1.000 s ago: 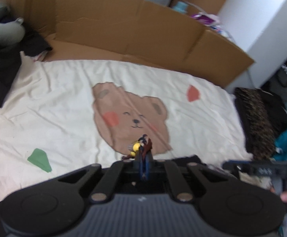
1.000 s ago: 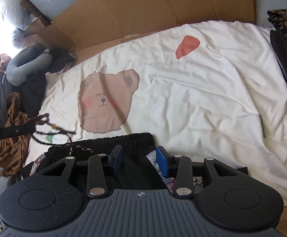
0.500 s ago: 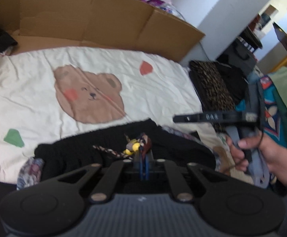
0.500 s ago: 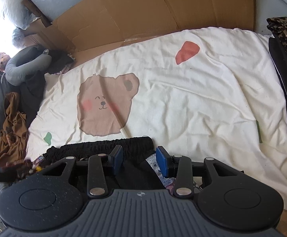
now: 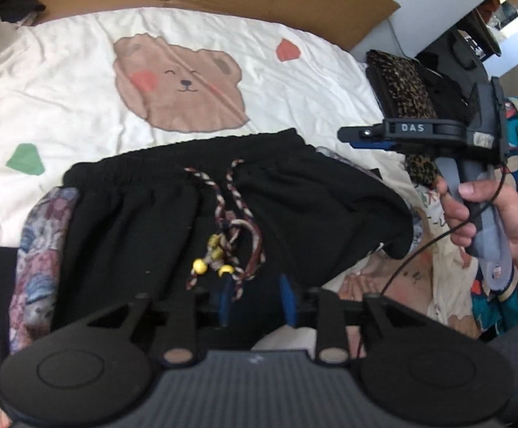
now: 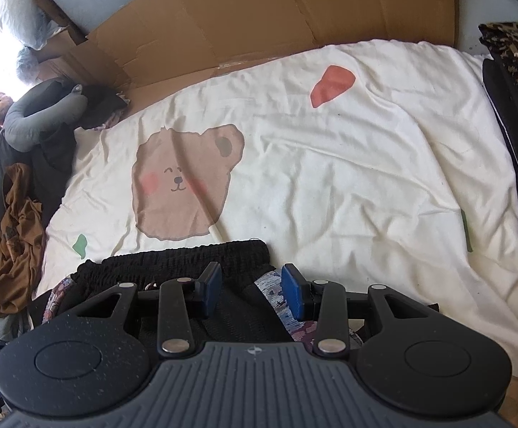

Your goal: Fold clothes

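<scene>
- Your left gripper [image 5: 257, 297] is parted and empty, just behind the black drawstring shorts [image 5: 173, 210].
- Your right gripper [image 6: 250, 294] hangs spread above their waistband, gripping nothing.

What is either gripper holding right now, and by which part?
Nothing. The left gripper is open beside the shorts' drawstring, and the right gripper is open over the black shorts.

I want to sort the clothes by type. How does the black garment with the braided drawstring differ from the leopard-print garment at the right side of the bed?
The black drawstring garment is plain black; the leopard-print garment is spotted brown and black.
The black drawstring garment lies loose and rumpled at the near edge; the leopard-print garment looks folded, on top of dark clothing at the right edge.
The black drawstring garment has a gathered waistband and a beaded braided cord; the leopard-print garment shows none.
Both rest on the bear-print sheet area.
</scene>
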Motion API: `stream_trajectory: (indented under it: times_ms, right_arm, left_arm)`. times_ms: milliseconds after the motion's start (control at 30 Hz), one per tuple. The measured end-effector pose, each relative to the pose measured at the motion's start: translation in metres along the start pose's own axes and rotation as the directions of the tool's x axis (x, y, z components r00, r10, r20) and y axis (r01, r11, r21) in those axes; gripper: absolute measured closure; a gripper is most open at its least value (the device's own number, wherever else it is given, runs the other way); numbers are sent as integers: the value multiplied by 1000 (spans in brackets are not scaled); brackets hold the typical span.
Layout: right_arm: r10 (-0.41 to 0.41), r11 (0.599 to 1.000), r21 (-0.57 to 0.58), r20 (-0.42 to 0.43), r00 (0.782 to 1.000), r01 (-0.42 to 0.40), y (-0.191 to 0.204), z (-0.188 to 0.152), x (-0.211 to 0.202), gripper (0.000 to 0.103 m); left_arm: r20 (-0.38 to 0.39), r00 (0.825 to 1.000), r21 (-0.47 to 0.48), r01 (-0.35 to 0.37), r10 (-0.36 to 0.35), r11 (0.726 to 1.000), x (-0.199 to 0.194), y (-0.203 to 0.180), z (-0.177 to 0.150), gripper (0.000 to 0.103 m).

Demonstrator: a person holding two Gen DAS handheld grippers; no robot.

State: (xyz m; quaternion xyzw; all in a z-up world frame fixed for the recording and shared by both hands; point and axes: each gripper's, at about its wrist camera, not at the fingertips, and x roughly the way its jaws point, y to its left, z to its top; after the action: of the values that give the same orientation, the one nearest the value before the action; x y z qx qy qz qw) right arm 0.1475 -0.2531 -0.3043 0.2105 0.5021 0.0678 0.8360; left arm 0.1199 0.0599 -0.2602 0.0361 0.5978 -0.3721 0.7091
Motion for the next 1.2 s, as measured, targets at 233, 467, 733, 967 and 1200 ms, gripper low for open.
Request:
stream_trajectory:
  times_ms: [233,467,733,967,1200]
  right_arm:
    - [0,1000,15,0,1000,0,-7,6,6,59]
    - [-80,996,-39,-32,996,79,-14,14,27,59]
    - [-129,988,-93,-78,989,122,-17,22,51,59]
    - [-67,993,-102,-67,995,60,-11,26,50,59]
    - [7,992,-122,-122,993,-22,-6,26,58,58]
  left_arm:
    - [27,997,-18,-77,77,997,-10,25,13,71]
    - [91,966,-41,-239,241,970,-14,55,35,71]
    - [114,927,-113,-346,358,931,-12,100,58,77]
    - [107,921,-154,-357,375,921,9,123,64,74]
    - [58,957,-182,-271,285,945,35,137,58,58]
